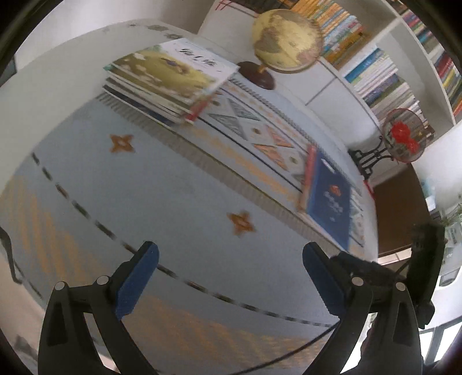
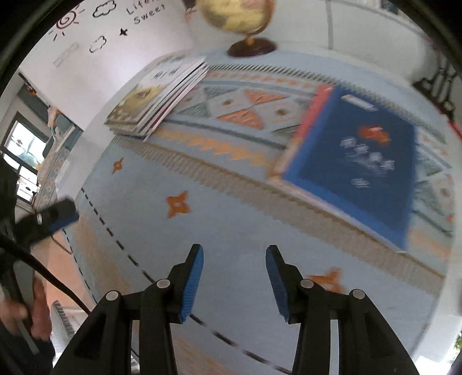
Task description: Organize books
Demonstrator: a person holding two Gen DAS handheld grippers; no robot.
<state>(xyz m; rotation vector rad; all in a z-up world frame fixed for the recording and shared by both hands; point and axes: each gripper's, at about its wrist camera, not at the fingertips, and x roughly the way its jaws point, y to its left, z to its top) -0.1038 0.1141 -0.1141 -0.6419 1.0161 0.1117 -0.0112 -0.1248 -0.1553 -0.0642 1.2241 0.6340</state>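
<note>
A stack of several picture books (image 1: 170, 78) (image 2: 156, 95) lies at the far left of the patterned light-blue tablecloth (image 1: 144, 187) (image 2: 231, 216). A blue book (image 1: 329, 199) (image 2: 355, 161) lies flat at the right, on top of a red-edged book (image 1: 309, 170) (image 2: 311, 115). My left gripper (image 1: 231, 251) hovers over bare cloth, open wide with nothing between its blue pads (image 1: 138, 282). My right gripper (image 2: 234, 253) is open to a narrower gap and also empty, with the blue book ahead to the right. One finger of the left gripper (image 2: 57, 215) shows at the left edge of the right wrist view.
A globe (image 1: 286, 40) (image 2: 239, 14) on a dark round base stands at the table's far edge between the two piles. White bookshelves (image 1: 384, 78) full of books and a small fan (image 1: 402, 138) stand beyond. A hand (image 2: 37, 317) and a black cable (image 2: 57, 288) are at lower left.
</note>
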